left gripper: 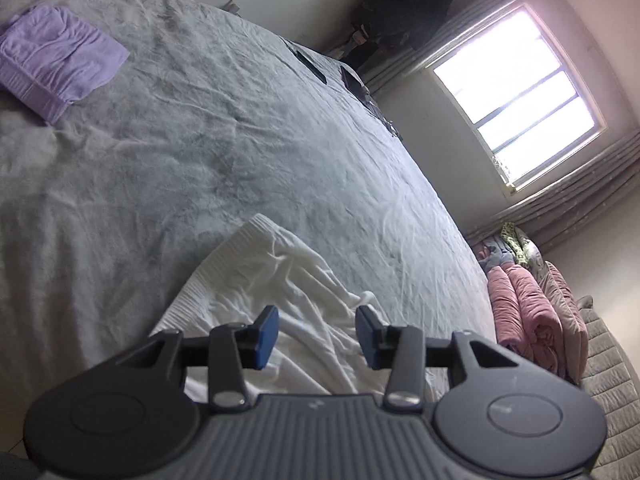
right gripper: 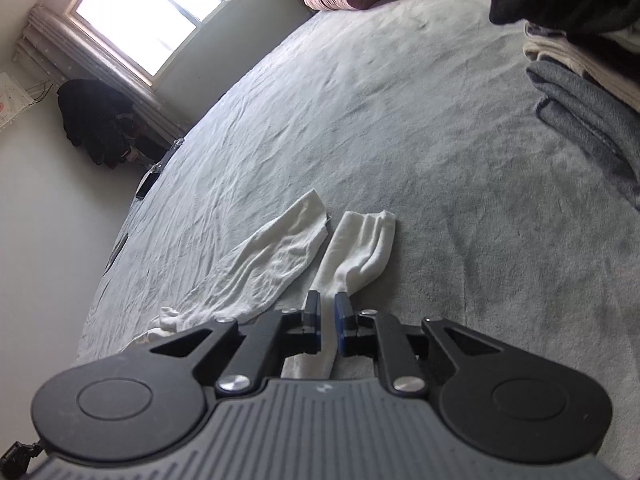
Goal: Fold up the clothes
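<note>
The white garment is spread on the bed, its legs toward twelve o'clock. Right tongs apparently pinch one leg; left tongs are held apart above it.

Wide bare bedsheet ahead — folded stack blocks the right, purple garment far left.
</note>
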Available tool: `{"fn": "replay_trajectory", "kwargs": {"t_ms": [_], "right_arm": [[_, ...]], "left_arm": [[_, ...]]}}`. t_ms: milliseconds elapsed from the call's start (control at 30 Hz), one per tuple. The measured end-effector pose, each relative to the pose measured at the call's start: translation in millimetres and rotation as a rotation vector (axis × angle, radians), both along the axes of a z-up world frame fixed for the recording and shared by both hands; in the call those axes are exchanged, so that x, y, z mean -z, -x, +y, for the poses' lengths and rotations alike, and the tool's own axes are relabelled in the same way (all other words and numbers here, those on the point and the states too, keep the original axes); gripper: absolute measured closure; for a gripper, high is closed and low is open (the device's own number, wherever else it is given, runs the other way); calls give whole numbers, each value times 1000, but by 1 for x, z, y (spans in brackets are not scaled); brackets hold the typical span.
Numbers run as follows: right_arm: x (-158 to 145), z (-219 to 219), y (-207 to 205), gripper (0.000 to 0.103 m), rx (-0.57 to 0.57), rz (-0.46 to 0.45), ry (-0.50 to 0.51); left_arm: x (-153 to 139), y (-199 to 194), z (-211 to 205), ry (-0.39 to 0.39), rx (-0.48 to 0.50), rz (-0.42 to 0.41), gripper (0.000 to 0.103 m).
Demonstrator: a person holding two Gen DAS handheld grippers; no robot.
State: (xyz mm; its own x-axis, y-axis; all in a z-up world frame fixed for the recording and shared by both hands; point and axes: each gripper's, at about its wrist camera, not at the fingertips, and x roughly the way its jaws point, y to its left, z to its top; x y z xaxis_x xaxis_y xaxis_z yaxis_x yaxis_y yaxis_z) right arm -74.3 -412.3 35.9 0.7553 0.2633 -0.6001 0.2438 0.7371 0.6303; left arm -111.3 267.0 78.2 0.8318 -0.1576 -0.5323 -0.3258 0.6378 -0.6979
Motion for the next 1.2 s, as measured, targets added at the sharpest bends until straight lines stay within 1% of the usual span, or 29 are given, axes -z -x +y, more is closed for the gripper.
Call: {"fn": "replay_trajectory", "kwargs": {"t_ms": [100,167,233,333,367,400,433,467,500,533,567,600,633,667,700,733,767,800,833,867,933,967,1000,1067,1133,1167,1200], "right_arm": [[6,1,-4,88,-18,34,7],[12,0,-8,87,-10,57,-16],[14,1,-10,87,-8,61,-23],[14,4,-14,86,-17,51,-21],[14,5,-15,84,-16,51,-17],[14,5,-15,68,-16,49,-19],[14,6,-15,54,-17,47,-21],[13,7,-15,51,-22,43,-15],[12,9,-16,50,-29,40,-8],[11,12,-17,50,-35,39,14],[11,15,-17,50,-41,40,40],[11,18,-17,54,-46,41,66],[11,20,-17,65,-48,44,89],[12,20,-17,73,-53,47,96],[13,20,-18,92,-59,51,100],[13,21,-17,98,-62,48,110],[13,22,-17,98,-64,44,120],[9,24,-15,98,-63,32,157],[5,25,-10,98,-59,13,189],[1,25,-6,98,-55,-10,199],[-7,26,1,99,-46,-45,214],[-9,26,4,99,-38,-50,223],[-11,26,5,99,-31,-49,217],[-13,26,6,99,-19,-45,204],[-16,25,12,99,-4,-55,188],[-18,25,15,99,3,-60,181],[-19,25,18,99,10,-65,173]], "left_arm": [[17,6,15,54,-60,44,60],[28,9,19,64,-77,74,60],[36,16,24,82,-85,105,60],[43,26,30,131,-108,112,58],[43,29,30,129,-110,105,57],[42,32,30,124,-111,99,55],[41,33,29,115,-105,94,54],[40,33,27,105,-98,93,51],[41,33,25,96,-89,96,49],[43,32,22,90,-77,108,48],[44,32,19,83,-70,120,48],[46,31,17,73,-72,130,48],[46,31,14,60,-74,137,48],[47,31,12,47,-76,144,48],[48,30,10,34,-78,151,48],[48,30,8,24,-79,158,48],[48,29,7,20,-81,165,48],[48,30,5,20,-90,175,48],[46,31,3,17,-99,180,48],[43,32,1,8,-105,180,48],[41,31,-4,-41,-93,171,47],[40,29,-6,-66,-86,171,44],[41,27,-8,-80,-81,177,43],[51,24,-6,-56,-85,204,43],[55,26,-4,-40,-100,185,45],[56,26,-5,-44,-103,179,46],[56,25,-5,-52,-102,174,53]]}}
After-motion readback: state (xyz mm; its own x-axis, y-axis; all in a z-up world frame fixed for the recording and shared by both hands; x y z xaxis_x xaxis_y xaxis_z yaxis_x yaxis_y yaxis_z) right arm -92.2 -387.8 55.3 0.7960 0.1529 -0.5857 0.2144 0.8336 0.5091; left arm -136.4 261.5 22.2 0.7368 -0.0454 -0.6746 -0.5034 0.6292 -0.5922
